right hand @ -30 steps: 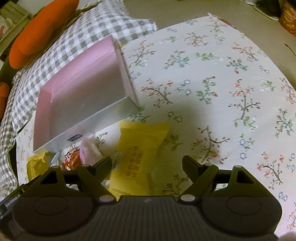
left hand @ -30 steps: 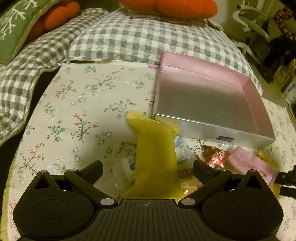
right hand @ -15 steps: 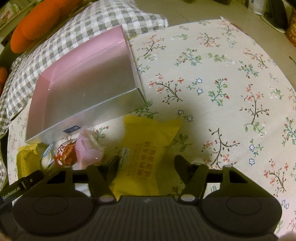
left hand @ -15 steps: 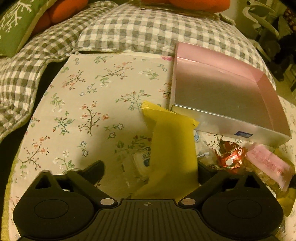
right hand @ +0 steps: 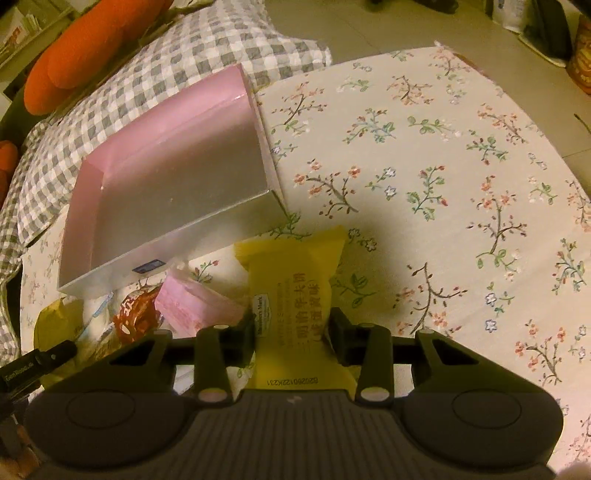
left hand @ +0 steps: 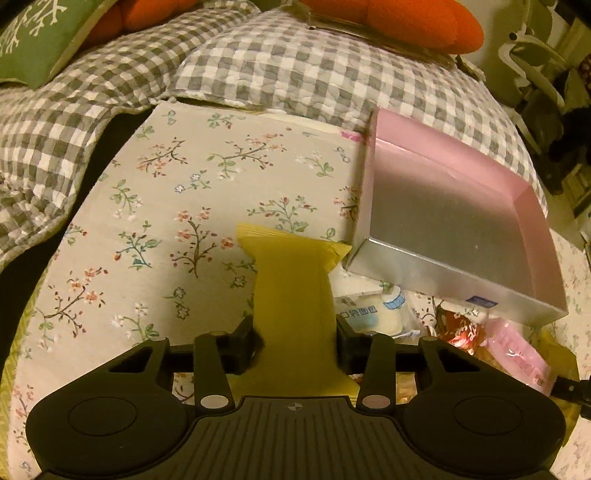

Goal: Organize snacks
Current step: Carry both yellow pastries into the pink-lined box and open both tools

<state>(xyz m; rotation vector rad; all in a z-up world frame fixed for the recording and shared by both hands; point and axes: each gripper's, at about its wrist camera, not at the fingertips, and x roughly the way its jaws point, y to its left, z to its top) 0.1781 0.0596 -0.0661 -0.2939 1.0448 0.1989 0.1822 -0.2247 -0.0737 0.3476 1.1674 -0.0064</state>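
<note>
Your left gripper (left hand: pixel 295 338) and right gripper (right hand: pixel 291 334) each clamp a yellow snack packet (left hand: pixel 295 291). They're above the floral cloth (right hand: pixel 443 177). A checked quilt (left hand: pixel 258 62) lies behind the pink box (left hand: pixel 454 218).

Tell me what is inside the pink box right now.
Nothing shows inside the pink box: both views show only its bare silvery floor and pink walls. The near wall hides a thin strip of floor. The snacks, including the yellow packet, lie outside it.

Box (right hand: pixel 177 177) was pink-walled, silver-floored; cloth (right hand: pixel 424 177) cream with floral sprigs; quilt (left hand: pixel 258 62) grey-white gingham; two held packets (left hand: pixel 295 291) (right hand: pixel 295 284) yellow; cushions (left hand: pixel 388 18) orange.
</note>
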